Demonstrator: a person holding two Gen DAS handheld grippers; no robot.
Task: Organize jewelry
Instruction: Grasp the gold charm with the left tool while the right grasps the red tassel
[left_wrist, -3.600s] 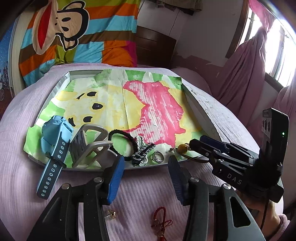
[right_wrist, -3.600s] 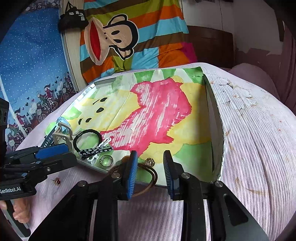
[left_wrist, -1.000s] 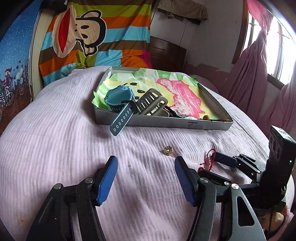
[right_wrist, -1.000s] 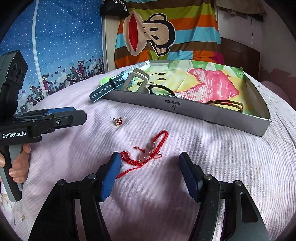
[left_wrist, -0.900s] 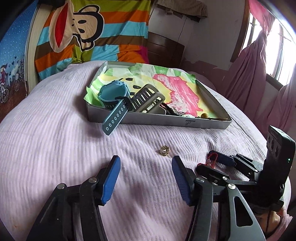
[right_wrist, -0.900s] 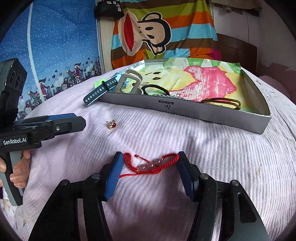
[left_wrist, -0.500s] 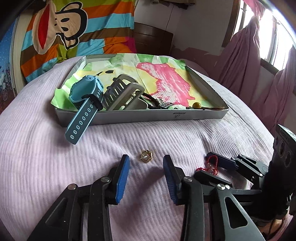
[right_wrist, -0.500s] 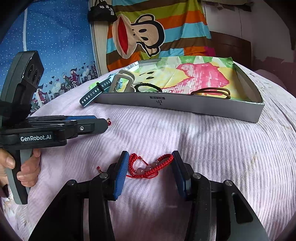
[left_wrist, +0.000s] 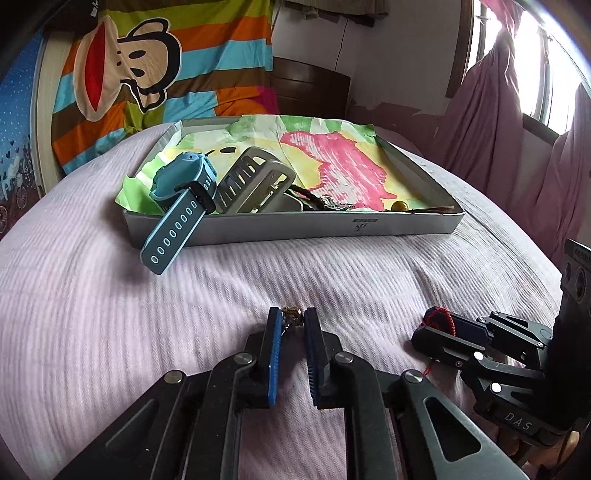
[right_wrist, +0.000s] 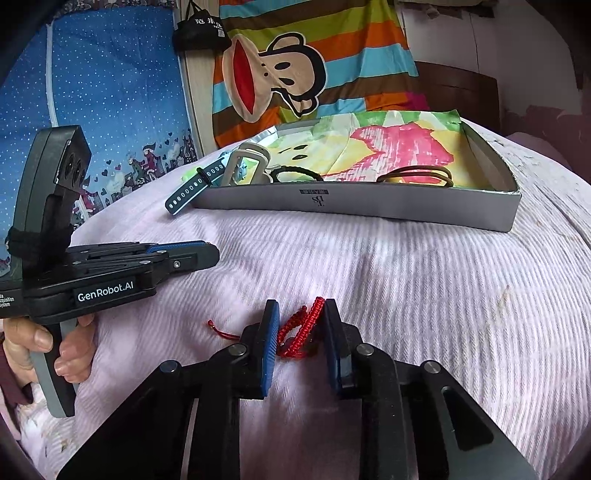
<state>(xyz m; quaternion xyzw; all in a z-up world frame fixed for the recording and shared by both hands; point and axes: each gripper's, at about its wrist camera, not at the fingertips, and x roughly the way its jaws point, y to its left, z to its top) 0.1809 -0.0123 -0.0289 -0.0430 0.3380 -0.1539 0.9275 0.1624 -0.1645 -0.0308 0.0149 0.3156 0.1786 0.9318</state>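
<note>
My left gripper (left_wrist: 291, 319) is shut on a small gold earring (left_wrist: 292, 315) lying on the pink bedspread. My right gripper (right_wrist: 300, 314) is shut on a red braided cord bracelet (right_wrist: 301, 328), bunched between its pads; its loose tail (right_wrist: 221, 331) trails left. In the left wrist view the right gripper (left_wrist: 439, 328) sits at the right with red cord at its tip. A grey jewelry tray (left_wrist: 332, 229) lined with painted paper holds a blue watch (left_wrist: 181, 201), a grey watch band (left_wrist: 251, 181), a black bracelet and a brown cord bracelet (right_wrist: 417, 175).
The blue watch strap (right_wrist: 188, 192) hangs over the tray's front left corner. A striped monkey-print quilt (right_wrist: 295, 74) stands behind the tray. Purple curtains (left_wrist: 517, 147) and a window are at the right. The bed slopes away at its edges.
Both grippers have closed: the left one onto the gold earring, the right one onto the red bracelet, which bunched up between the pads. Both moved forward and lower to the bedspread.
</note>
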